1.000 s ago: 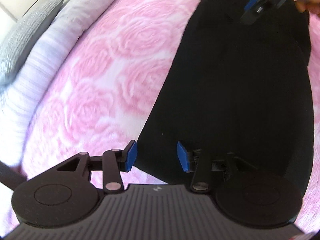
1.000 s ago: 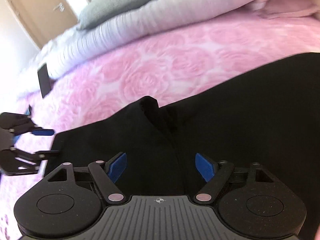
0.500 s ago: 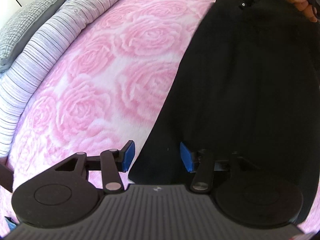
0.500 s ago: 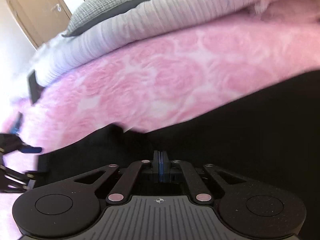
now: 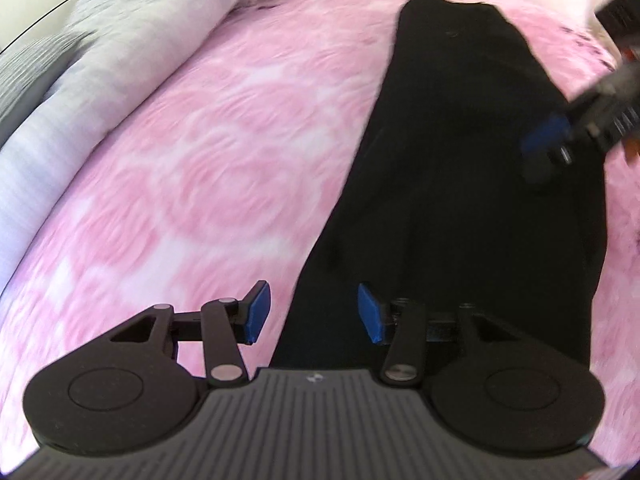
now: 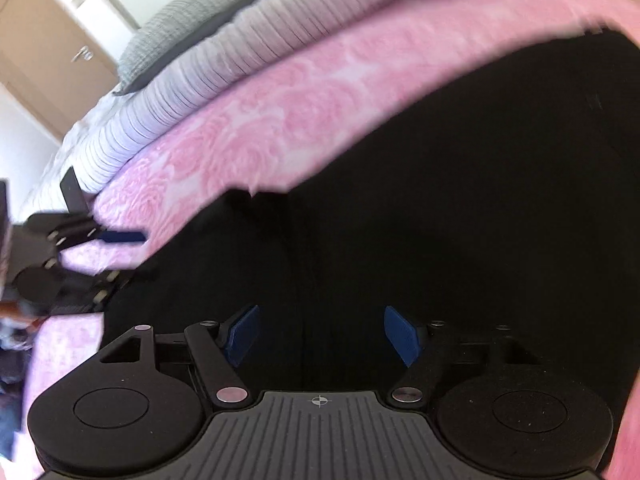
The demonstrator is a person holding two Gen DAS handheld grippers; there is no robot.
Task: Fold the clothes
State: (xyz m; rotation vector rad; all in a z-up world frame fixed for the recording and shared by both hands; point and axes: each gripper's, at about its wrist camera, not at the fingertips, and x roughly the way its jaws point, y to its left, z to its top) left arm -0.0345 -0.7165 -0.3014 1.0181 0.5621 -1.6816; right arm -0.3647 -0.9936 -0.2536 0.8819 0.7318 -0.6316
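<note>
A black garment [image 5: 472,184] lies flat on my bed, long and narrow, its matte cloth swallowing every crease; its far end tapers to a squared tip. Under it is a fleecy pink blanket [image 5: 208,152] with a raised rose pattern, soft and blurred here. Along the far left runs a pale ribbed quilt [image 5: 104,80] with a grey woven pillow [image 6: 188,32] on top.

My left gripper [image 5: 308,314] stands released, its blue pads straddling the garment's near left edge without pressing it: one pad over pink fleece, the other over black cloth. My right gripper [image 6: 320,334] has just been opening and now stands wide over the black cloth, nothing pinched between its pads.

The left wrist view alone shows the garment's full length and its far tip, with my right gripper coming in from the right edge above the cloth. The right wrist view alone shows a wooden door [image 6: 52,56] with a handle, a small bump in the garment's far edge, and my left gripper at the left by the garment's corner.
</note>
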